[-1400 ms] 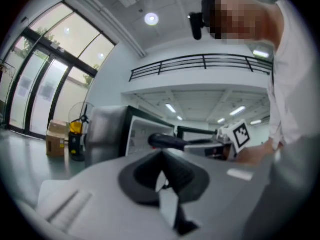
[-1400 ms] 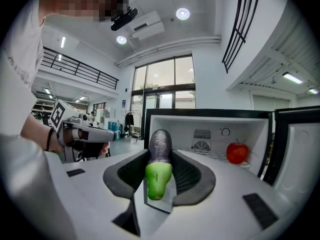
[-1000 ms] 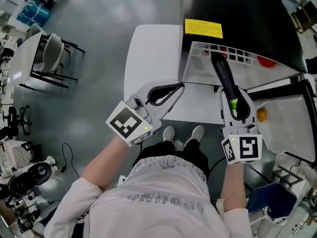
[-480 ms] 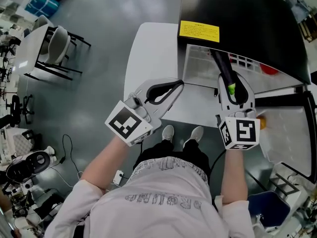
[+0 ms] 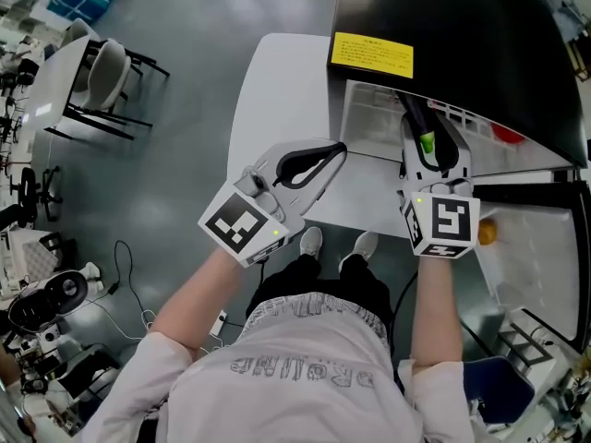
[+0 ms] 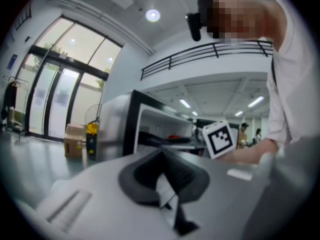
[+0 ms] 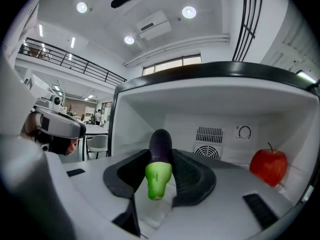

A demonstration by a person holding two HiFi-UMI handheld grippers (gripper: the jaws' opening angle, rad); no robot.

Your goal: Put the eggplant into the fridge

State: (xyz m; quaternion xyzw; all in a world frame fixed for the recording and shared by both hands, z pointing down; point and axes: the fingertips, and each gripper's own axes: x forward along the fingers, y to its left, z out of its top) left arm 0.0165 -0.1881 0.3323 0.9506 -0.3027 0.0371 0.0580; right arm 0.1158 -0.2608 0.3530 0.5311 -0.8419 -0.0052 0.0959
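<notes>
Fridge (image 7: pixel 280 121) gapes straight ahead of right tool (image 7: pixel 160 160), which grips eggplant (image 7: pixel 161 143) lengthwise, dark end leading inward; left tool (image 6: pixel 162 170) closed, empty, off beside it.

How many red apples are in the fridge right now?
1. The red apple sits on the right side of the fridge compartment, near the back wall. Others may be hidden on shelves out of view.

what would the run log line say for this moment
right gripper: shut on eggplant | eggplant: pointing into open fridge | left gripper: shut, empty | apple: in fridge
</notes>
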